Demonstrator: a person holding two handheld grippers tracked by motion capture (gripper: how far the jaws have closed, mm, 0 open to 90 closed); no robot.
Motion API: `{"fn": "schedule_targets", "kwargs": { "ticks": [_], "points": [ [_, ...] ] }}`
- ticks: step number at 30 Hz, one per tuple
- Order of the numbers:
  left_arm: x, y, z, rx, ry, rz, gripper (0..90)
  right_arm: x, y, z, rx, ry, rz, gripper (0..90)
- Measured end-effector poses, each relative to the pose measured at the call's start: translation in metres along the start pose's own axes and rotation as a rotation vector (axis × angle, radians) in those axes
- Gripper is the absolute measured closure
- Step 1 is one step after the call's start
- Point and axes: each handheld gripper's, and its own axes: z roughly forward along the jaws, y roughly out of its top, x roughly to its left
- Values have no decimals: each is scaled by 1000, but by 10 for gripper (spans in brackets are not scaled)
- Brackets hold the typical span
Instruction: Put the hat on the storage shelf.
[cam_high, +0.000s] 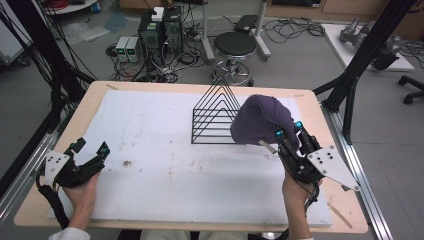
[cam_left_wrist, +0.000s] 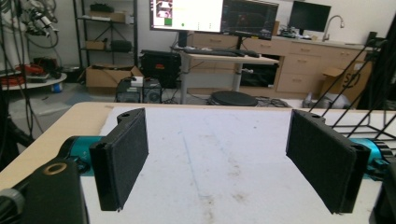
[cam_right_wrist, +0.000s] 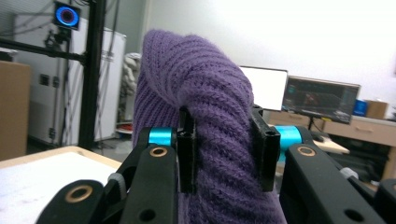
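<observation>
Gripping: right gripper (cam_high: 286, 134) has its jaws pinched on the purple knit hat (cam_high: 260, 120), held above the right part of the table (cam_high: 60, 145).
Hat look: ribbed, thick purple wool, bunched into a rounded lump; a pale tag hangs at its lower edge.
Hat place: just beside and partly in front of the black wire rack (cam_high: 214, 112).
Left gripper (cam_high: 90, 155): jaws wide apart, nothing between them, low at the table's left edge.
Hidden: the hat covers the rack's right side; the hat's opening cannot be made out.
</observation>
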Motion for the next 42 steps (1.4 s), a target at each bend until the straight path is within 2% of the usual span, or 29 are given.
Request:
{"fn": "schedule_targets", "kwargs": {
  "ticks": [2,3,4,5,8,9,11,16,20,24,29,33,35,42],
  "points": [
    [-3,2,1,-4,-16,9,212,2,1,1,-4,9,0,688],
    [-5,4,1,-5,-27,11,219,7,4,5,-4,40,7,683],
    [-7,7,1,-8,-36,17,219,7,4,5,-4,40,7,683],
    [-9,9,0,-17,-46,25,226,14,5,9,-6,63,8,683],
    [-12,15,0,-35,-81,17,226,19,5,14,-7,83,4,682],
    [-14,17,2,-38,-98,16,226,26,5,19,-9,107,7,682],
    [-18,20,5,-41,-132,15,226,31,6,23,-12,125,12,682],
    [-30,24,10,-43,-215,15,222,40,7,31,-18,153,17,683],
    [-40,30,12,-50,-283,24,223,48,7,40,-23,177,44,684],
    [-49,37,21,-58,-351,17,225,58,4,55,-27,209,82,684],
    [-63,41,39,-60,-428,18,237,67,2,64,-26,226,88,684],
    [-71,40,47,-65,-447,38,268,74,0,70,-16,248,79,686],
    [-75,41,52,-71,-459,34,273,76,-1,73,-10,255,73,686],
    [-84,45,61,-67,-513,30,281,81,-2,79,-11,271,100,687]
  ]
}}
